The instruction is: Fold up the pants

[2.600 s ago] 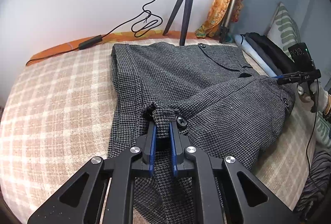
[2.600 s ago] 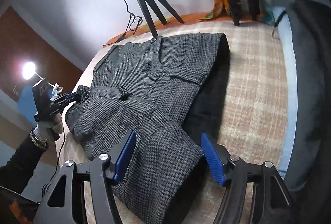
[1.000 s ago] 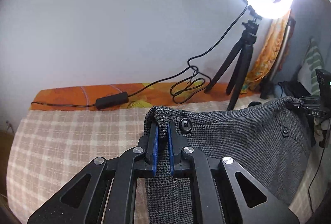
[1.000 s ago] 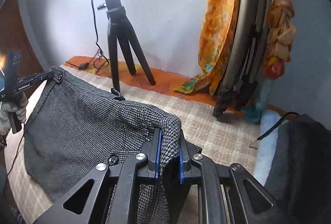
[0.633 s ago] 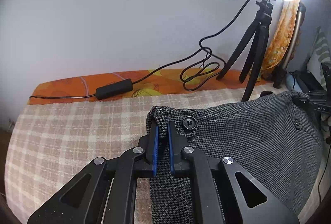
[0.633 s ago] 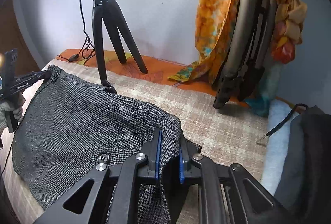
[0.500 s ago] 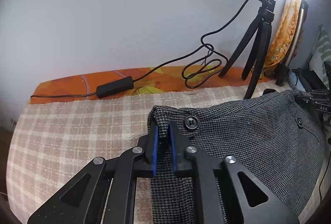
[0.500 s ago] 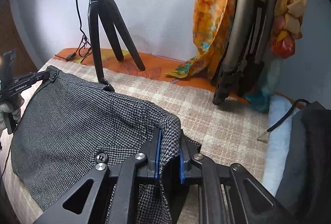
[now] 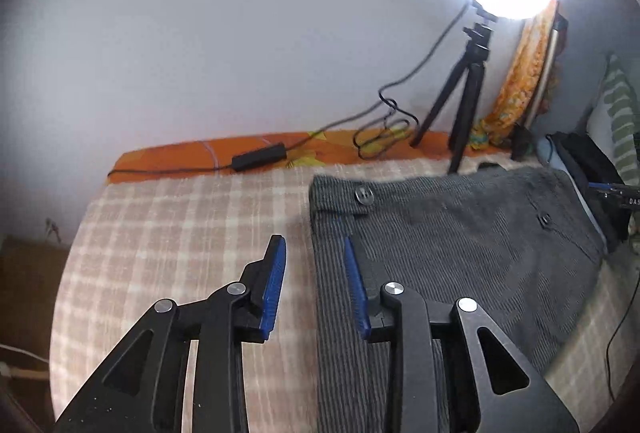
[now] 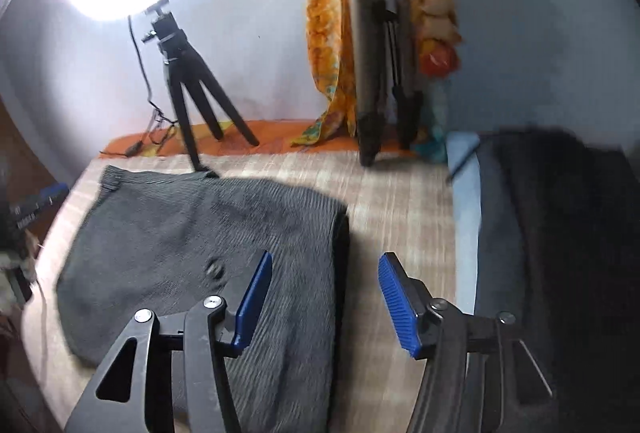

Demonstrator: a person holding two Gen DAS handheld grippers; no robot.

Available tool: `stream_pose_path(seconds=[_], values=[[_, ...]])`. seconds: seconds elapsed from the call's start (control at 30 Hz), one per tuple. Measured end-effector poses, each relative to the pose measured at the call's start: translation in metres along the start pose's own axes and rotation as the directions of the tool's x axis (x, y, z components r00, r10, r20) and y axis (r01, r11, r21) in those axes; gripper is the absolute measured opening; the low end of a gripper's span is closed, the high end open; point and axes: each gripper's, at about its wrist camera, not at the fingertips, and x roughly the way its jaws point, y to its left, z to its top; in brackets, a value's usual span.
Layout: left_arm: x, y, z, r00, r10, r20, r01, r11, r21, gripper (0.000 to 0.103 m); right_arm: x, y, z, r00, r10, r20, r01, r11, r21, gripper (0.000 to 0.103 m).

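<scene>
The pants (image 9: 460,241) are laid flat on the bed (image 9: 180,225), doubled over, with the buttoned waistband (image 9: 344,195) toward the wall and close to the tripod (image 9: 464,105) foot. One folded edge is seen along the side nearest the left tongs (image 9: 314,285); the opposite edge is seen between the blue pads of the right tongs (image 10: 324,297).

Both tongs are spread wide and nothing is held. The left tongs straddle the left edge of the pants, one pad over bare blanket, the other over cloth. The right tongs straddle the right edge in the same way. Whether any pad touches the cloth cannot be told; both views are blurred by motion.

Step in hand, as judged: a fold is set down and the cloth is released. The pants appear partly folded; a large flat panel remains.

Next move, as judged: a further fold is called for. The two near corners or the two side edges are to be regripped, one per tongs, at matching heights. All layers are to be caught together, so that the stack is not pulled apart. The tripod and its cable (image 9: 384,129) are to be kept clear of the lifted cloth.
</scene>
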Motion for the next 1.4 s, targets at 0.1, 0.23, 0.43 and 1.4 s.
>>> stream_pose_path(seconds=[0.1, 0.23, 0.43, 1.4], values=[[-0.017, -0.006, -0.028, 0.999, 0.001, -0.037, -0.001, 1.000, 0.001, 0.028, -0.014, 0.003, -0.021, 0.999, 0.050, -0.018, -0.049, 0.997, 0.053, 0.063], [-0.027, -0.010, -0.058, 0.997, -0.023, -0.072, 0.019, 0.999, -0.051, 0.028, -0.027, 0.009, -0.053, 0.997, 0.077, -0.024, -0.073, 0.989, 0.131, 0.075], [-0.028, -0.009, -0.085, 0.992, -0.040, -0.119, 0.024, 0.992, -0.125, 0.036, -0.026, 0.011, -0.091, 0.985, 0.158, -0.067, -0.135, 0.956, 0.262, 0.079], [-0.013, -0.031, -0.092, 0.983, 0.122, -0.141, -0.122, 0.992, 0.005, 0.017, -0.014, 0.020, -0.094, 0.978, 0.193, 0.074, -0.206, 0.912, 0.355, 0.023]])
